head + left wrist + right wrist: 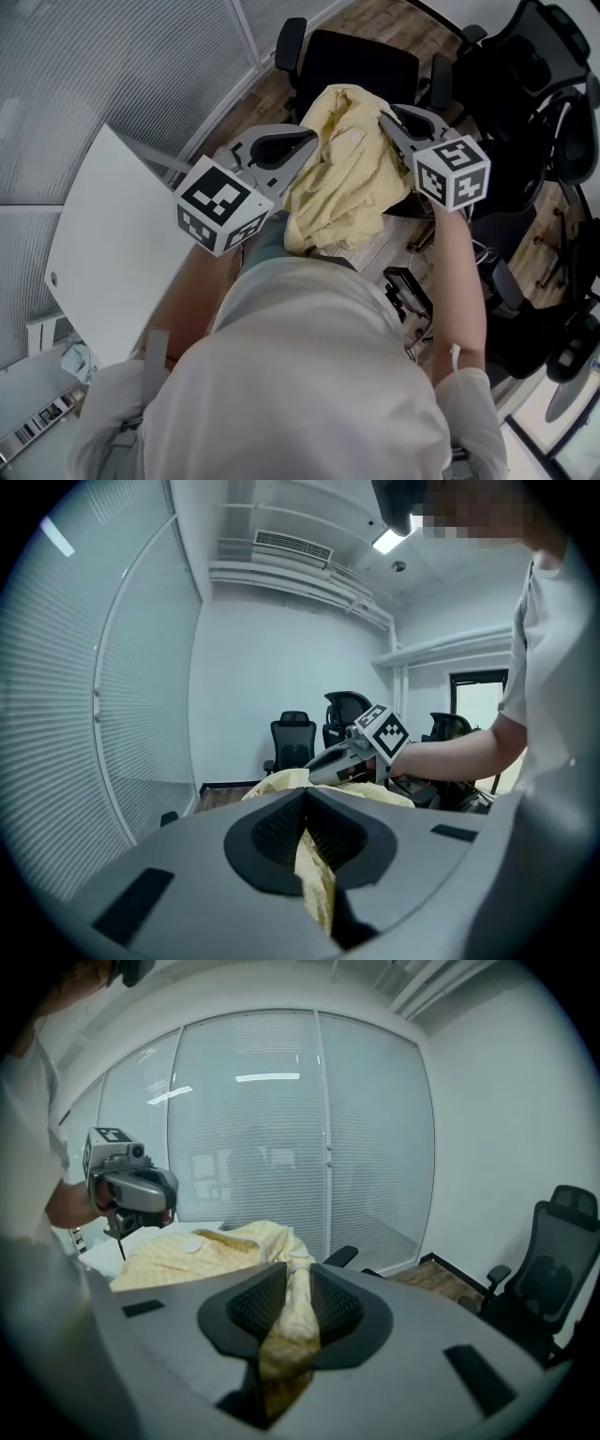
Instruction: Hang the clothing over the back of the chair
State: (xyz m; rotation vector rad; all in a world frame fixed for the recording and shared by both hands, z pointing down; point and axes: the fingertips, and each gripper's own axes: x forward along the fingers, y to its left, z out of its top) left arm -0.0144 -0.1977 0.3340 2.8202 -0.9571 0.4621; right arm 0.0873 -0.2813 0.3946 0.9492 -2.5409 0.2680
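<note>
White table (112,234) fills left of frame. Black chair (361,61) top centre. Yellow clothing (347,178) bunched mid-frame just below chair, held up between both tools. Left gripper (307,142) clenched on cloth fold. Right gripper (386,122) likewise pinches cloth edge.

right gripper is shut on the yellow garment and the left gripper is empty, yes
No, the left gripper is not empty: the left gripper view shows it shut on the yellow garment too. The right gripper grips it as you said.
</note>
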